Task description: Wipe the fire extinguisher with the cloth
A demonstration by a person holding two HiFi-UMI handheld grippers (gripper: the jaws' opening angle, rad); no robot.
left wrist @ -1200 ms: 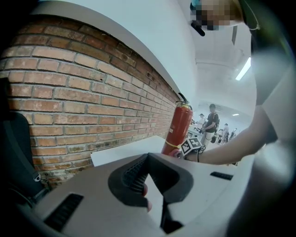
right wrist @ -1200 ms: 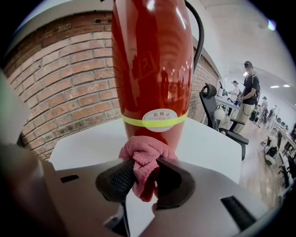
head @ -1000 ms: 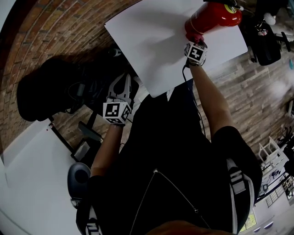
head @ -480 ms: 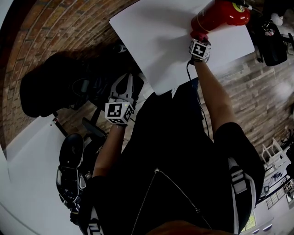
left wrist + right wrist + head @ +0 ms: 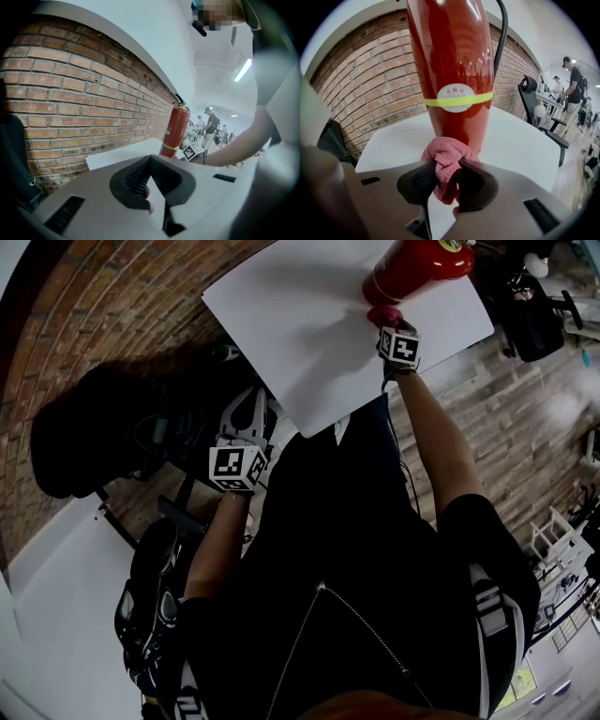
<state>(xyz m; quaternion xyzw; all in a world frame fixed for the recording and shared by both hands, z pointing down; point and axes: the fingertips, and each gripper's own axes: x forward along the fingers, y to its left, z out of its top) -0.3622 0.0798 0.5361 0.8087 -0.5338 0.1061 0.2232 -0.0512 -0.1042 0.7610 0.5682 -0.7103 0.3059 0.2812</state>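
The right hand-held gripper (image 5: 446,176) is clamped on a bunched pink cloth (image 5: 449,154). The cloth presses against the lower body of the upright red fire extinguisher (image 5: 451,61), which stands on the white table (image 5: 520,136). Only this view shows the yellow band (image 5: 458,100). The left hand-held gripper (image 5: 150,159), jaws together and empty, is held off the table. Its view shows the extinguisher well apart, beside a brick wall (image 5: 84,103).

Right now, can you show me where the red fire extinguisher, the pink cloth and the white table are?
fire extinguisher (image 5: 452,56): right gripper view, red body above the label.
cloth (image 5: 447,152): right gripper view, bunched top.
table (image 5: 300,324): head view, bare top.
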